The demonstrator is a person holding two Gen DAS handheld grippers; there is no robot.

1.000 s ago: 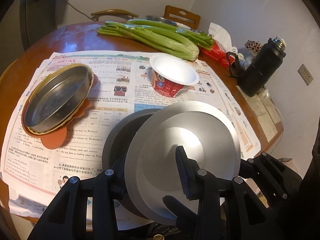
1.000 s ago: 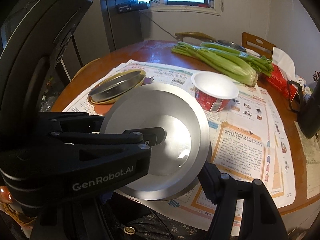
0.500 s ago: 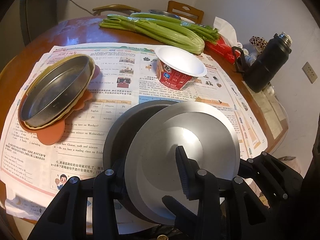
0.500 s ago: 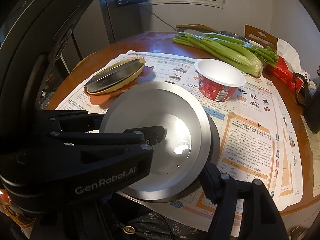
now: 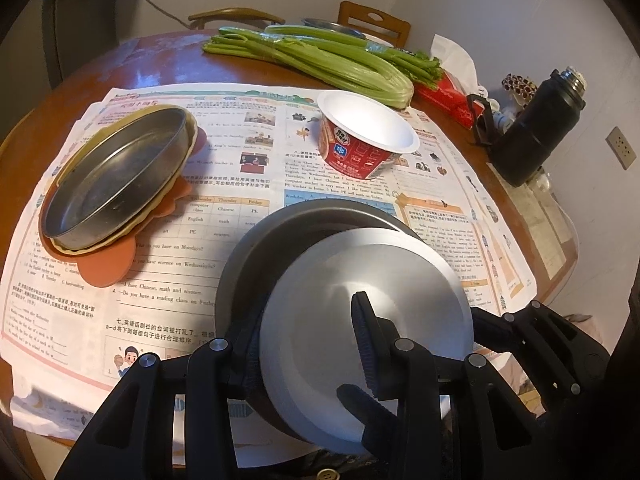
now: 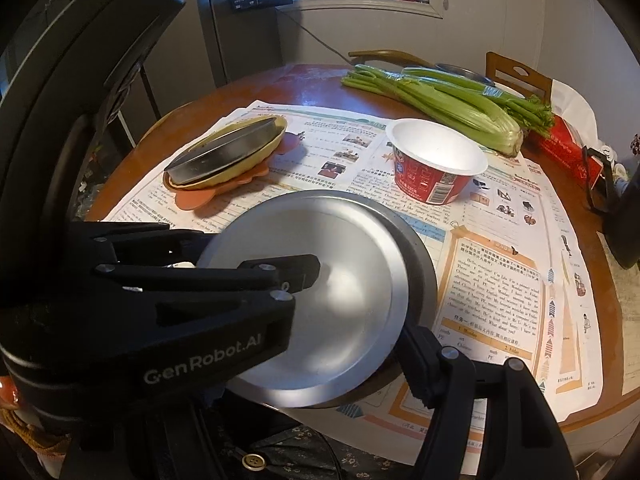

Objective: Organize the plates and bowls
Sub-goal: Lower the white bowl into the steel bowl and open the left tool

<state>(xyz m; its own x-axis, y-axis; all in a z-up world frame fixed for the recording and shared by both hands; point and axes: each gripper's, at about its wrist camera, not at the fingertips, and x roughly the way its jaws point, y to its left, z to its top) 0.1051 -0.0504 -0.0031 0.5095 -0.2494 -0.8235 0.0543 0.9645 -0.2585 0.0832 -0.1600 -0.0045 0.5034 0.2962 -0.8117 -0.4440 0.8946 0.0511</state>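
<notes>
A shallow, round, silver metal plate (image 5: 372,320) is being carried tilted over a darker grey metal bowl (image 5: 256,248) that sits on the newspaper-covered surface (image 5: 168,264), low and centre in the left wrist view. The step in hand is judged to be the nesting of this plate on that bowl.

The left gripper (image 5: 308,344) is closed on the plate: one jaw is laid across the plate's upper face near its near rim, the other is hidden behind its left edge. In the right wrist view the plate (image 6: 320,280) fills the lower centre, with the left gripper's body overlapping it from the left.

The right gripper (image 6: 360,312) is seen at the plate's near right rim; only one finger (image 6: 424,356) is plain there, and whether its jaws are closed on the plate cannot be told.

Next, the plate would probably need levelling and lowering until its rim seats, then releasing.

In the upper left of both views, a steel round pan (image 5: 116,176) rests on a yellow dish over an orange mat. A red-and-white paper bowl (image 5: 364,140) stands beyond the plate, unstacked.
</notes>
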